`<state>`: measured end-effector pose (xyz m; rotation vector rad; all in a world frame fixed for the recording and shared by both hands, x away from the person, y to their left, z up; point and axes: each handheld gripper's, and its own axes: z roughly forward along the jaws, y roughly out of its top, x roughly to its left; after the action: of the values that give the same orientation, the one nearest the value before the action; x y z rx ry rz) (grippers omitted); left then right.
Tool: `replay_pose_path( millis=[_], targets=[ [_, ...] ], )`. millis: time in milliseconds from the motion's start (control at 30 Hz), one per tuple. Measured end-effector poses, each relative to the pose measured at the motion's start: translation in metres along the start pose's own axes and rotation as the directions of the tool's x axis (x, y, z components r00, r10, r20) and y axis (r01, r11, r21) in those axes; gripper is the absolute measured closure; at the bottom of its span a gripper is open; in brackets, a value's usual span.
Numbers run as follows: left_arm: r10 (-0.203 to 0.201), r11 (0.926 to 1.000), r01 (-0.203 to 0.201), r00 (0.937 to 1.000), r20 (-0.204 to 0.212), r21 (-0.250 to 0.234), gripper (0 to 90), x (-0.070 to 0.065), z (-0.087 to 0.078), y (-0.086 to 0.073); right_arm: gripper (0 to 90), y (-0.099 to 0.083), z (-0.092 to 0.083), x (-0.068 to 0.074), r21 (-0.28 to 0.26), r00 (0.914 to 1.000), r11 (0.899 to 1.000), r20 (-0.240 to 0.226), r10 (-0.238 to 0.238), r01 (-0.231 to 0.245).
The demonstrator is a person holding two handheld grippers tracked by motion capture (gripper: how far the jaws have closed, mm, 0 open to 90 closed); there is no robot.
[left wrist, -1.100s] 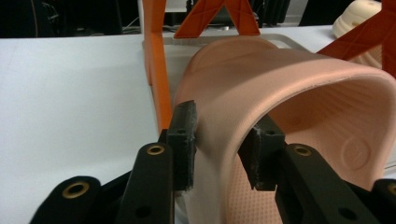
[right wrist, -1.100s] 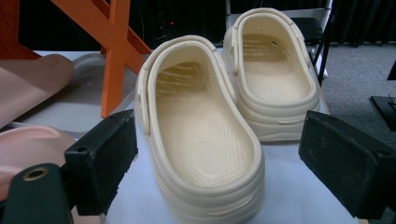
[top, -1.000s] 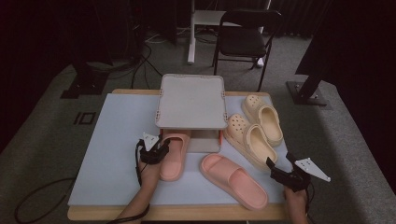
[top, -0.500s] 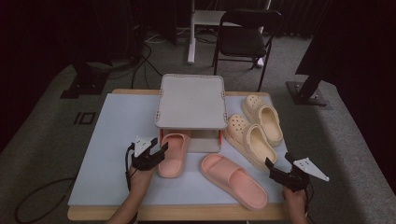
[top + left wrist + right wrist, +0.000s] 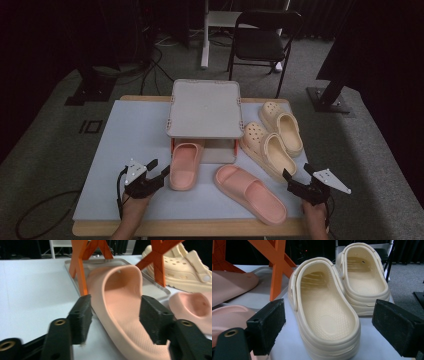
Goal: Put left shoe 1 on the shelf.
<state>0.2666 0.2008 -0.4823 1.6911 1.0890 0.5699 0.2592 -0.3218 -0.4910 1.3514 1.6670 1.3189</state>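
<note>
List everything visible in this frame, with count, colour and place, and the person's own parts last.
Pink slides: 2, pink; one toe-in under the rack, one on the mat at front.
Cream clogs: 2, cream; near clog and far clog, right of the rack.
Rack: 1, grey tray top, orange legs; table centre.
Mat: 1, pale blue; covers the table.
Chair: 1, black; behind the table.
Left tongs: open, beside the racked slide's heel.
Right tongs: open, facing the near clog.
</note>
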Motion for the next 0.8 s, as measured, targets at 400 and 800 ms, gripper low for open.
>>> replay_pose_path(
  millis=[400,800],
  targets=[
    [-0.007,0.9989,0.006,0.9995,0.032,0.047,27.2,-0.011,-0.016,-0.016,11.0,0.001,-0.001,0.008,-0.009,0.9998,1.0,-0.014,-0.014,0.014],
    [0.026,0.9922,-0.028,0.9995,0.017,0.121,10.6,-0.026,-0.008,-0.031,11.0,0.002,-0.002,0.006,-0.016,0.9989,1.0,-0.045,0.01,-0.011]
  ],
)
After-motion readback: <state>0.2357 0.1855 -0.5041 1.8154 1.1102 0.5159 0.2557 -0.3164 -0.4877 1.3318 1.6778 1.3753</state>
